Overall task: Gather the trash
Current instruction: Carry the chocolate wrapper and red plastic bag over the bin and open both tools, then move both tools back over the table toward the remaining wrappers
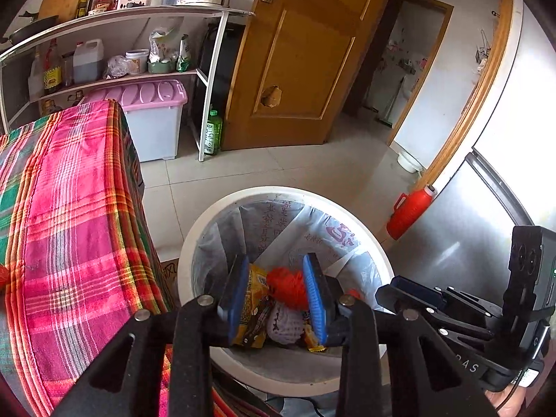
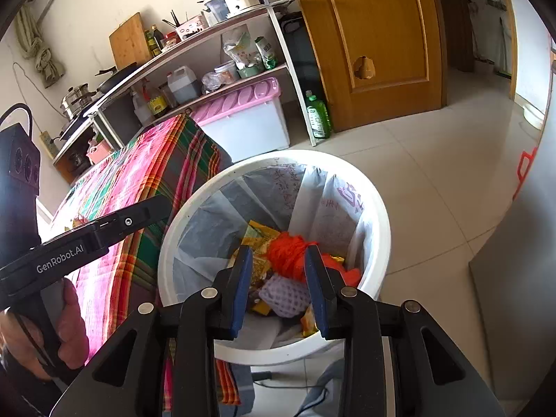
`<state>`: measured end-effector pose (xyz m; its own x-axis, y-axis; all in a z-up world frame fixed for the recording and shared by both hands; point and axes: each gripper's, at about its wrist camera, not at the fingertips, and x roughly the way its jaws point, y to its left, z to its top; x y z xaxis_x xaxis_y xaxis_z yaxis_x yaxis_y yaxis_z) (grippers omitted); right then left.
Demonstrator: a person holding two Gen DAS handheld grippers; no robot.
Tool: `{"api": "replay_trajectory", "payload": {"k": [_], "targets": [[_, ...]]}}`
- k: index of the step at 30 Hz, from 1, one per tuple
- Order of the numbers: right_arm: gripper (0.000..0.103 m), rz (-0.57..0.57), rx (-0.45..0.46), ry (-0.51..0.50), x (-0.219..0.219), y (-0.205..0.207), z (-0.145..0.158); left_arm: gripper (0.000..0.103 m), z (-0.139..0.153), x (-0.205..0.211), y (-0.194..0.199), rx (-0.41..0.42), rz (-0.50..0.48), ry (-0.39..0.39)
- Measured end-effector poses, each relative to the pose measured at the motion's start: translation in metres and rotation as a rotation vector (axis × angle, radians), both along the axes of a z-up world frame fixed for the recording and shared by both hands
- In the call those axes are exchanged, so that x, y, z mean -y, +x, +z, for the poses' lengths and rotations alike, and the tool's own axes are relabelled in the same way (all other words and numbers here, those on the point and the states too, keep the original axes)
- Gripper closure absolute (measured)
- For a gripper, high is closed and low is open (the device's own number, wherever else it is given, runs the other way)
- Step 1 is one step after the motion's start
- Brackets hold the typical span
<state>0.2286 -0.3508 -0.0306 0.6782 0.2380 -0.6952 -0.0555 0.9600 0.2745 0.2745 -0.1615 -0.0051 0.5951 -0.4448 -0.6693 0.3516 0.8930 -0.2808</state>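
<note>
A white trash bin with a clear plastic liner stands on the tiled floor beside the table. In it lie yellow snack wrappers, an orange-red net ball and a white foam net. My left gripper hangs over the bin mouth, open, its blue pads apart and gripping nothing. My right gripper is also above the bin and open, the trash lying below the gap. Each gripper shows side-on in the other's view: the right one, the left one.
A table under a pink plaid cloth borders the bin on the left. Behind stand a shelf rack, a pink-lidded box, a green bottle and a wooden door. A red thermos and a steel fridge are at the right.
</note>
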Motion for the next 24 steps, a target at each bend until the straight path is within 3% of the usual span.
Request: {"api": "replay_trajectory", "payload": {"k": [9,24], "targets": [[0.071,0.020,0.075,0.004,-0.009,-0.015,0.024,0.069,0.019,-0.022,-0.019,0.058,0.026,-0.014],[0.071,0.093,0.149,-0.013,-0.050,-0.034,0.054,0.069,0.044,-0.092,-0.053,0.135,0.144,-0.031]]}}
